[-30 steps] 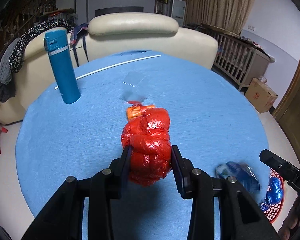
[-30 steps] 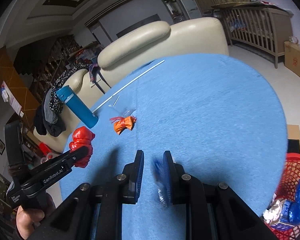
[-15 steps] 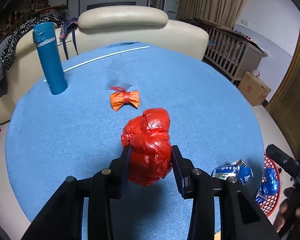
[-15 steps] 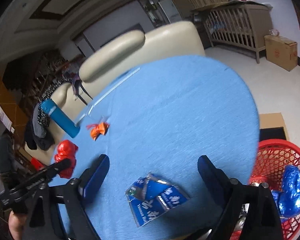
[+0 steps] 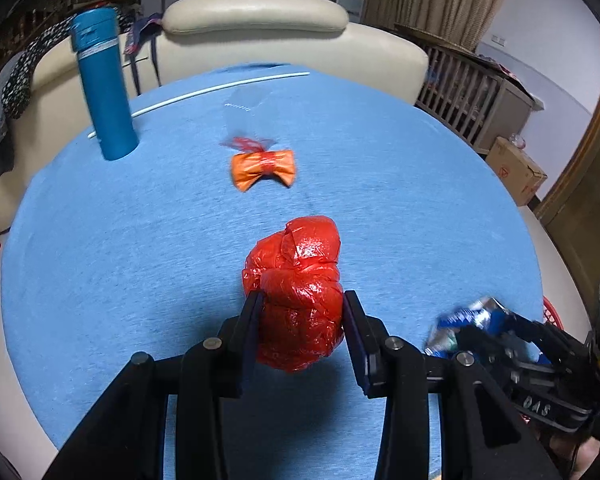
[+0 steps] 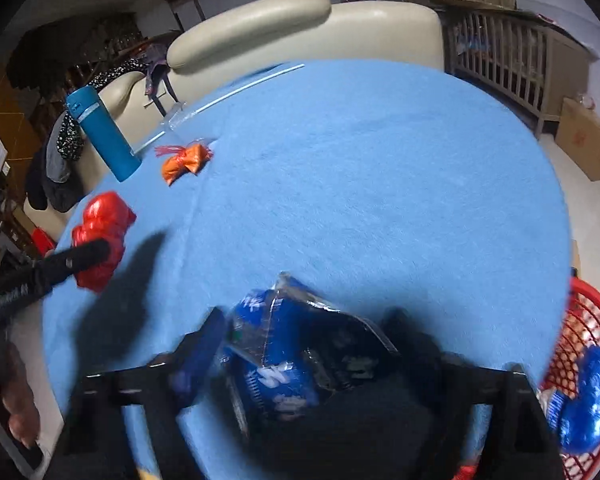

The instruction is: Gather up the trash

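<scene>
Two grippers: the left gripper [image 5: 302, 316] near the table's left edge; the right gripper [image 6: 300, 344] near its right edge; one red bag [image 5: 298, 292] at the near left; one orange bag [image 5: 263, 168] farther in, left of centre; one blue wrapper [image 6: 296, 356] at the near right; one blue flask [image 5: 104, 84] at the far left; one white rod [image 5: 204, 92] along the far edge; one clear bag [image 5: 246, 100] just near of the rod; one round table [image 6: 360, 184]; one red basket [image 6: 588, 344] off the right edge, with one blue bag [image 6: 590, 404] in it; one sofa [image 5: 260, 36] beyond the table; one box [image 5: 518, 176] on the floor, far right.
</scene>
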The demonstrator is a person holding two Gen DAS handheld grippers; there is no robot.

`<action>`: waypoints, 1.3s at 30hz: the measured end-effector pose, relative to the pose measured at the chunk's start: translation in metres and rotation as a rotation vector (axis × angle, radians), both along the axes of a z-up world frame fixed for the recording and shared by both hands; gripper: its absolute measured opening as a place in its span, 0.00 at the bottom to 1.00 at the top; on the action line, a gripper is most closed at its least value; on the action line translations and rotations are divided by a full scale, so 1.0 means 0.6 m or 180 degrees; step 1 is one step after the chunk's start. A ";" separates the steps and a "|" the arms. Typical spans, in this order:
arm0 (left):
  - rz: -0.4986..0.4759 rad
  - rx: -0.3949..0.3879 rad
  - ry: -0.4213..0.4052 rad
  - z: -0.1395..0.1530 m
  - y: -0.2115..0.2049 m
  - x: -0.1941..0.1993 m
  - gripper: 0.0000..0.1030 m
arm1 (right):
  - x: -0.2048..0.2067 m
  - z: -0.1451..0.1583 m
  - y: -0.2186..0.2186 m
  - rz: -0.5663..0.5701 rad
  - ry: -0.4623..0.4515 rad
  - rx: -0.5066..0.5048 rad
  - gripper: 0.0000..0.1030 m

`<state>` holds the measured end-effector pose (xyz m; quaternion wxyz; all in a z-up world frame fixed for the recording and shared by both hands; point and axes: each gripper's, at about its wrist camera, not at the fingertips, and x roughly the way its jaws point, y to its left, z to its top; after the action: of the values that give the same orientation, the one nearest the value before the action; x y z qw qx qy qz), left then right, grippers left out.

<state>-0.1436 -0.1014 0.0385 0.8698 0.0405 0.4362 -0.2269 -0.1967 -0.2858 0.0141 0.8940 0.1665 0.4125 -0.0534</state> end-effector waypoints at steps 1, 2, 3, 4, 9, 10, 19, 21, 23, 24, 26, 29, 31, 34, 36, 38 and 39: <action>0.0027 -0.0004 0.0009 -0.002 0.005 0.002 0.40 | 0.010 0.003 0.002 0.0040 -0.0021 0.0058 0.63; 0.0042 -0.0004 0.0015 -0.004 0.008 0.004 0.40 | 0.017 0.008 0.007 0.0067 -0.0046 0.0069 0.58; 0.0065 -0.0001 0.0025 -0.006 0.012 0.006 0.40 | 0.023 0.013 0.014 0.0100 -0.0072 0.0058 0.34; 0.0081 -0.0002 0.0035 -0.008 0.016 0.008 0.40 | 0.034 0.020 0.024 0.0163 -0.0067 0.0025 0.07; 0.0121 -0.0005 0.0073 -0.015 0.026 0.015 0.40 | 0.063 0.006 0.055 0.0279 -0.0033 0.0111 0.08; 0.0129 -0.0006 0.0079 -0.015 0.029 0.015 0.40 | 0.066 0.003 0.055 0.0258 -0.0043 0.0153 0.08; 0.0156 -0.0063 0.0125 -0.017 0.037 0.026 0.40 | 0.060 0.023 0.039 0.0423 -0.0165 0.0149 0.81; 0.0125 -0.0057 0.0120 -0.016 0.033 0.027 0.40 | 0.071 0.028 0.023 0.0324 -0.0172 0.0119 0.81; 0.0094 -0.0057 0.0120 -0.015 0.029 0.027 0.40 | 0.091 0.028 0.014 0.0310 -0.0166 0.0125 0.81; 0.0085 -0.0053 0.0116 -0.015 0.028 0.028 0.40 | 0.103 0.025 0.014 0.0337 -0.0137 0.0123 0.81; 0.0079 -0.0055 0.0122 -0.015 0.029 0.032 0.40 | 0.137 0.006 0.024 0.0508 -0.0015 0.0177 0.79; 0.0082 -0.0044 0.0117 -0.014 0.030 0.034 0.40 | 0.157 -0.014 0.046 0.0636 0.0080 0.0178 0.33; 0.0089 -0.0042 0.0118 -0.016 0.030 0.035 0.40 | 0.155 -0.010 0.052 0.0586 0.0041 0.0206 0.32; 0.0077 -0.0033 0.0126 -0.018 0.027 0.034 0.40 | 0.139 0.003 0.051 0.0484 -0.0081 0.0256 0.32; 0.0059 -0.0028 0.0123 -0.017 0.022 0.032 0.40 | 0.126 0.012 0.049 0.0457 -0.0135 0.0271 0.32; 0.0041 -0.0020 0.0109 -0.014 0.016 0.029 0.40 | 0.110 0.022 0.044 0.0405 -0.0195 0.0288 0.32; 0.0027 -0.0014 0.0097 -0.012 0.013 0.026 0.40 | 0.107 0.025 0.040 0.0386 -0.0209 0.0295 0.32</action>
<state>-0.1281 -0.0938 0.0312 0.8641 0.0333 0.4491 -0.2248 -0.1328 -0.2615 0.0290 0.9000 0.1840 0.3943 0.0254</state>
